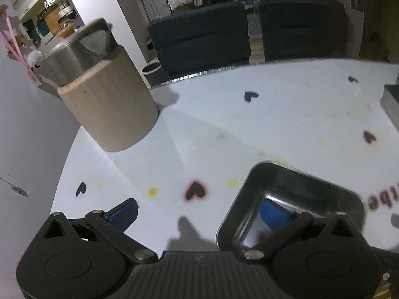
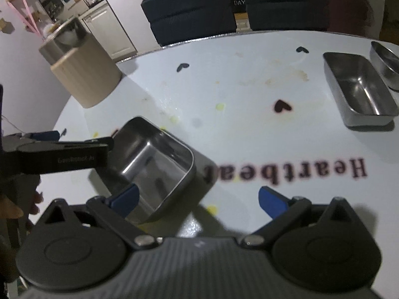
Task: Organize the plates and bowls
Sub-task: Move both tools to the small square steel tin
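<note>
Claws: left (image 1: 199, 211), right (image 2: 199, 199) both released | square tin (image 2: 154, 164) partly hidden by fingers

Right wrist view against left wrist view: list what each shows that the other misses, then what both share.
Only the right wrist view: a rectangular steel tray with a round steel bowl beside it, the full word Heartbeat, and the left hand-held gripper from the side. Only the left wrist view: a small tag at the left edge. Both: the square steel container, the wooden canister, the white table, dark chairs.
</note>
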